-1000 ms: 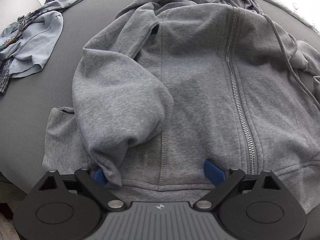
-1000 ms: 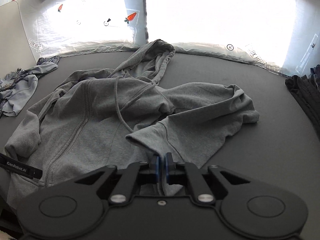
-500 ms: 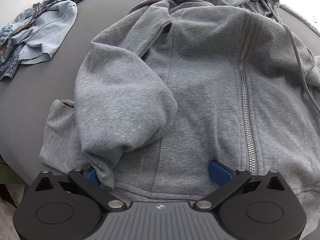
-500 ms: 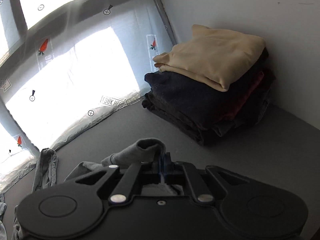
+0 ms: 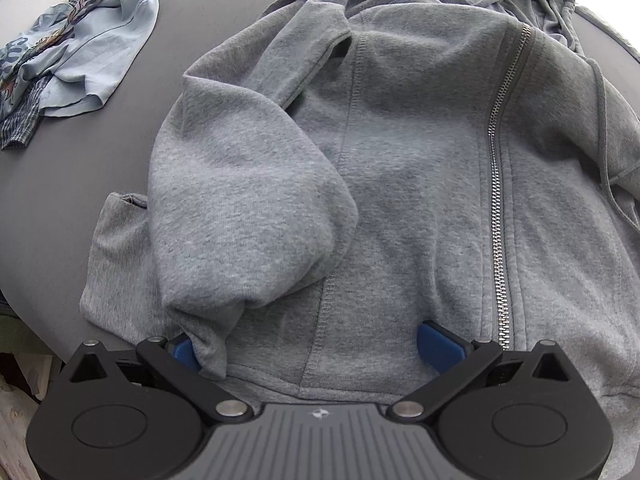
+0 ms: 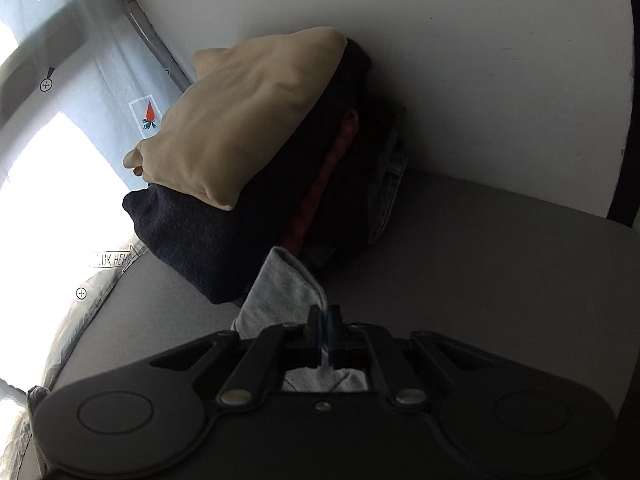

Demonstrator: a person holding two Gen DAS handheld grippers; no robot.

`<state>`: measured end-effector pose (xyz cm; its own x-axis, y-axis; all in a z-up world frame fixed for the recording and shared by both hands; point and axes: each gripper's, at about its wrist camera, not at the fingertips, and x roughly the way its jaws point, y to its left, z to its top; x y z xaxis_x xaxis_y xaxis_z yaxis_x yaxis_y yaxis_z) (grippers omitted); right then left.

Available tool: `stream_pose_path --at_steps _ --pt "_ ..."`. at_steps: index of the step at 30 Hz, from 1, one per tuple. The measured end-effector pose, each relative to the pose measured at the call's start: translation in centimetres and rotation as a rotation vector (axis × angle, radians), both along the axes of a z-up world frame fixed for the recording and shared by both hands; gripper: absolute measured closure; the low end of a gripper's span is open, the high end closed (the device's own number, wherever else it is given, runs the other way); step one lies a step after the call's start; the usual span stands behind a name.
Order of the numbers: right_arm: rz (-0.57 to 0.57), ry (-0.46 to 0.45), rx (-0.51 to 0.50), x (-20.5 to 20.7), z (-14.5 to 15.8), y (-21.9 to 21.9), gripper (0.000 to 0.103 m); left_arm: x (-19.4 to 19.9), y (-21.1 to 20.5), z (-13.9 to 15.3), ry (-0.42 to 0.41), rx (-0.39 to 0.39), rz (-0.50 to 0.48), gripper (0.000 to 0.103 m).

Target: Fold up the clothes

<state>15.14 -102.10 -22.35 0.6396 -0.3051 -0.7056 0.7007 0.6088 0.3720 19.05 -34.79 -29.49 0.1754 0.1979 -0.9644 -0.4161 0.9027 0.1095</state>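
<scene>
A grey zip-up hoodie (image 5: 400,160) lies spread on the dark grey table (image 5: 80,152), zipper facing up. One sleeve (image 5: 240,200) is folded across its body. My left gripper (image 5: 312,350) hovers over the hem, open wide; its blue pads (image 5: 438,344) stand far apart and the cloth between them is not pinched. In the right wrist view my right gripper (image 6: 325,312) is shut on a grey fold of the hoodie's other sleeve (image 6: 280,292), held up in front of a stack of folded clothes (image 6: 248,152).
The stack has a beige garment on top of dark, red and denim pieces and leans against a white wall (image 6: 480,60). A curtained window (image 6: 60,160) is to its left. A crumpled light blue and patterned pile (image 5: 72,52) lies at the table's far left.
The right gripper has swung away from the hoodie's body toward the stack at the wall and rolled, with the grey sleeve still pinched. The left gripper has stayed over the hem, its jaws slightly wider.
</scene>
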Motion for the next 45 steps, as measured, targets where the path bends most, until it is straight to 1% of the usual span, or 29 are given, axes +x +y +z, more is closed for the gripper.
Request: stream_pose_path --at_steps 1,4,10,12,15,16,18,19,20,21,23,24,28,31,33,35,39,42,43,45 --pt "-0.006 0.037 -0.005 0.2 -0.9 -0.1 0.1 0.0 0.0 0.0 -0.001 0.001 -0.001 0.0" --pt "-0.028 0.093 0.004 0.8 -3.2 -0.5 0.1 0.1 0.0 0.0 -0.001 -0.001 -0.001 0.0" --pt "-0.034 0.206 -0.029 2.6 -5.8 -0.8 0.1 0.7 0.2 0.0 0.015 -0.011 0.002 0.0" --pt "-0.02 0.242 -0.076 3.3 -6.2 -0.5 0.097 0.7 0.2 -0.1 0.014 -0.012 0.002 0.0" --pt "0.035 0.315 -0.17 4.3 -6.1 0.4 0.093 0.4 0.3 -0.1 0.005 -0.014 0.0 0.0" --pt "0.052 0.343 -0.201 4.5 -6.0 0.7 0.089 0.3 0.4 -0.1 0.002 -0.016 0.0 0.0" --pt "0.077 0.37 -0.231 4.7 -5.9 1.2 0.085 0.1 0.1 -0.1 -0.003 -0.02 -0.001 0.0" --pt "0.09 0.372 -0.238 4.6 -5.6 1.6 0.08 0.1 0.1 0.0 -0.003 -0.02 -0.003 0.0" --pt "0.099 0.369 -0.245 4.5 -5.3 2.1 0.074 0.1 0.1 0.1 -0.005 -0.016 -0.009 0.0" --pt "0.107 0.364 -0.251 4.4 -4.9 2.5 0.072 0.1 0.0 0.2 -0.009 -0.01 -0.021 0.0" --pt "0.142 0.343 -0.266 4.2 -3.9 4.0 0.07 -0.1 -0.3 0.9 -0.023 -0.004 -0.048 0.001" --pt "0.162 0.33 -0.269 4.1 -3.5 4.7 0.07 -0.3 -0.3 1.5 -0.041 -0.016 -0.058 0.001" --pt "0.255 0.269 -0.254 5.1 -1.8 8.8 0.069 -0.6 0.8 5.0 -0.153 -0.127 -0.117 0.002" --pt "0.348 0.21 -0.213 7.5 -1.0 12.9 0.067 0.4 2.5 7.8 -0.239 -0.183 -0.135 0.002" --pt "0.411 0.179 -0.176 9.2 -0.9 15.9 0.066 2.0 4.3 9.4 -0.297 -0.219 -0.125 0.002" --pt "0.478 0.157 -0.139 11.2 -0.8 19.1 0.066 4.2 6.2 10.4 -0.348 -0.252 -0.123 0.002" --pt "0.617 0.122 -0.08 16.0 -0.4 27.1 0.066 9.8 8.9 11.2 -0.398 -0.309 -0.133 0.002" --pt "0.696 0.11 -0.067 19.6 -0.1 32.7 0.065 14.3 9.7 11.0 -0.43 -0.309 -0.13 0.002" --pt "0.72 0.107 -0.072 20.7 0.0 34.5 0.065 16.0 9.9 10.8 -0.436 -0.296 -0.125 0.002" --pt "0.744 0.111 -0.091 22.3 0.1 36.8 0.065 18.8 10.3 10.2 -0.417 -0.22 -0.121 0.002"
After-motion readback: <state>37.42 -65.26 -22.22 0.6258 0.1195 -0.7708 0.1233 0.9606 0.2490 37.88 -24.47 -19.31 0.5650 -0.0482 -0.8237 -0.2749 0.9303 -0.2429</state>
